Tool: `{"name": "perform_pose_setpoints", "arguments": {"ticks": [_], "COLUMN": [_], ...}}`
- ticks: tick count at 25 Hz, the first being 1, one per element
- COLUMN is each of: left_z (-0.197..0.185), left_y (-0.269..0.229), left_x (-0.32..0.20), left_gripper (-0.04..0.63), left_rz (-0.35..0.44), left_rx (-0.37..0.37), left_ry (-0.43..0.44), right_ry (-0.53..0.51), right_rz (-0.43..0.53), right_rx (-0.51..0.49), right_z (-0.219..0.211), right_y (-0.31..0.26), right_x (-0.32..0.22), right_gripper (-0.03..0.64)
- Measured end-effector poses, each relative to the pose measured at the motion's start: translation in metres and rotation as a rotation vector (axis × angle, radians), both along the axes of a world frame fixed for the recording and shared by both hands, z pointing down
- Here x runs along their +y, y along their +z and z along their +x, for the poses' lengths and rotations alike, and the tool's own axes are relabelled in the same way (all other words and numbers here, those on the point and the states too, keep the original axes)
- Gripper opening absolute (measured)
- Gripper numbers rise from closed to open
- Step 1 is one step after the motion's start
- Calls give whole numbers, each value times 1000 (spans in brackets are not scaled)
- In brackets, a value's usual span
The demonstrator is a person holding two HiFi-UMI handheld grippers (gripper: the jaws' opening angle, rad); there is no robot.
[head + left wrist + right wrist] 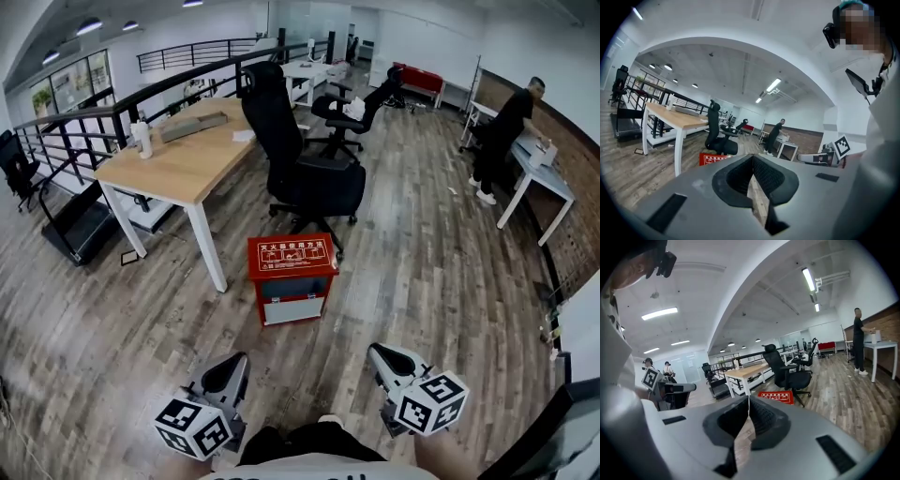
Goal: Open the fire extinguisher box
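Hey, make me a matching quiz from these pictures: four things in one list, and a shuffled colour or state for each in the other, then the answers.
Column one:
1. fire extinguisher box
2. desk
3. office chair
4. left gripper

Column two:
A. black, with a high backrest
B. jaws together, nothing between them
C. red, with white print on top
D. light wood top on white legs

Pairs: 1-C, 2-D, 3-A, 4-B
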State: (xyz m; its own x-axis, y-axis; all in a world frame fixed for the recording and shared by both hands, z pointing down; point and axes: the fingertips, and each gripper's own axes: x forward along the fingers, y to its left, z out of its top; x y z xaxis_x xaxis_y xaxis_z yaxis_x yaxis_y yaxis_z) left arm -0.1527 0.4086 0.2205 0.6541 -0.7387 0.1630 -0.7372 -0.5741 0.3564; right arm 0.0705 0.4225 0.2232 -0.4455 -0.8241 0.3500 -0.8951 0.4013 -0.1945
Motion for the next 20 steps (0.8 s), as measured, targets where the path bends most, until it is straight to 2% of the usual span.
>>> {"name": "perform_pose_setpoints", "arguments": {"ticks": [7,11,20], "left_z": [4,22,78], "left_y": [26,38,41], "left_x": [-21,-44,-103], "left_gripper": [8,8,8], "left_rz": [-92,-108,-122], "left_rx": [13,-19,-9], "left_ry": [-32,-39,-89], "right_ry": [3,-17,-29], "right_rz": [-93,-95,-134], "right_rx": [-67,-55,-49], "right_z": [13,32,103], "right_y": [21,20,28], "right_x": [-33,-61,-119], "right_gripper": [11,11,11]}}
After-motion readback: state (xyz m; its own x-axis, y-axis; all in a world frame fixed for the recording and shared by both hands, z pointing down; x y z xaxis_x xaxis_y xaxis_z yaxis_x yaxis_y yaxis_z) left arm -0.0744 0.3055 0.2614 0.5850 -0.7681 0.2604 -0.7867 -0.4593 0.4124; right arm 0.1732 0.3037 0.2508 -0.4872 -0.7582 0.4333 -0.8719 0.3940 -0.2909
